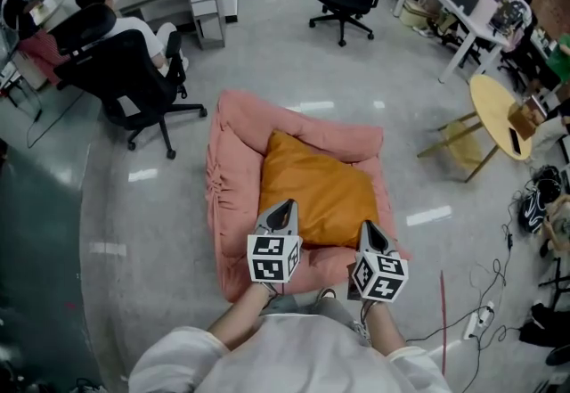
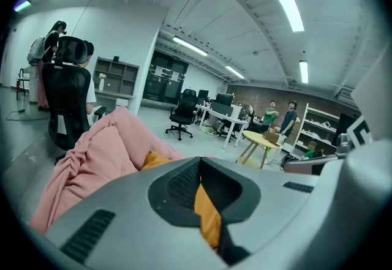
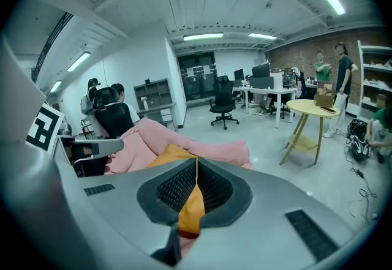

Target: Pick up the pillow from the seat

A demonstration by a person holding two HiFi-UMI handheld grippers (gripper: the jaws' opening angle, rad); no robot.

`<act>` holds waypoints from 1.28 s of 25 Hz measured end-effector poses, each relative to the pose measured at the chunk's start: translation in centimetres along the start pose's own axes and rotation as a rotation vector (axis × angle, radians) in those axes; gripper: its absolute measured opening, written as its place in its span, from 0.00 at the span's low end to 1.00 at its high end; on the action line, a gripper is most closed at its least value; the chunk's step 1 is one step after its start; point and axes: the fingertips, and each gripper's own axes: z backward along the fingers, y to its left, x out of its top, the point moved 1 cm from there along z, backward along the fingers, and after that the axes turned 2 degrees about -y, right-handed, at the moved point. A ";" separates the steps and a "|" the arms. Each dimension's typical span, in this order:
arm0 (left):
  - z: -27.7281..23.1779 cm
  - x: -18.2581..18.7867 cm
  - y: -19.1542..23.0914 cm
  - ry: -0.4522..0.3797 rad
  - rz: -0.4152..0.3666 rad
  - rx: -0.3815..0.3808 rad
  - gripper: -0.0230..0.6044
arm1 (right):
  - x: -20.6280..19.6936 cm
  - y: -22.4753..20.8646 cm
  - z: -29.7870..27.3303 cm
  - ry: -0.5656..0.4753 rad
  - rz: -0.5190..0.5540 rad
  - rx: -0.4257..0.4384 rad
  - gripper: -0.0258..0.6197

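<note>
Two near corners of the orange pillow [image 1: 321, 191], which seems to lie flat on the pink seat [image 1: 233, 142], are pinched: our left gripper [image 1: 283, 211] and right gripper [image 1: 370, 231] are clamped tight on its fabric. Next we should raise both together, evenly.

head view: from above the person, steep down, pink seat [image 1: 233, 204] and orange pillow [image 1: 316, 191] close below. left gripper view, right gripper view: low, hard up on the orange pillow, facing near level across the room. all three share seat, pillow, round yellow table [image 1: 490, 106].
</note>
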 end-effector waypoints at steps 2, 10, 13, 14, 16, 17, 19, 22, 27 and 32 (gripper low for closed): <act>-0.2 0.2 0.2 -0.004 -0.002 0.016 0.05 | 0.2 -0.1 -0.5 0.003 0.008 0.018 0.09; -2.2 -0.5 0.9 0.005 0.032 0.165 0.05 | 1.0 -1.5 -4.9 0.055 0.056 0.155 0.09; -3.0 -0.8 0.5 0.018 0.069 0.223 0.05 | 1.8 -2.1 -6.4 0.090 0.086 0.220 0.09; -3.1 -1.0 0.3 0.021 0.080 0.240 0.05 | 1.9 -2.2 -6.7 0.103 0.097 0.242 0.09; -3.5 -1.5 0.3 0.022 0.100 0.273 0.05 | 1.9 -2.2 -7.5 0.119 0.116 0.281 0.09; -3.7 -1.7 0.3 0.022 0.110 0.286 0.05 | 1.9 -2.2 -8.0 0.123 0.124 0.295 0.09; -4.2 -2.6 0.1 0.033 0.121 0.299 0.05 | 1.6 -2.5 -8.8 0.130 0.132 0.311 0.09; -4.3 -3.7 -0.3 0.055 0.126 0.308 0.05 | 0.7 -2.9 -9.3 0.152 0.120 0.320 0.09; -3.7 -4.8 -0.5 0.063 0.145 0.340 0.05 | 0.0 -3.2 -10.3 0.176 0.139 0.343 0.09; -3.2 -5.8 -0.8 0.042 0.198 0.358 0.05 | -0.2 -3.5 -12.1 0.198 0.184 0.397 0.09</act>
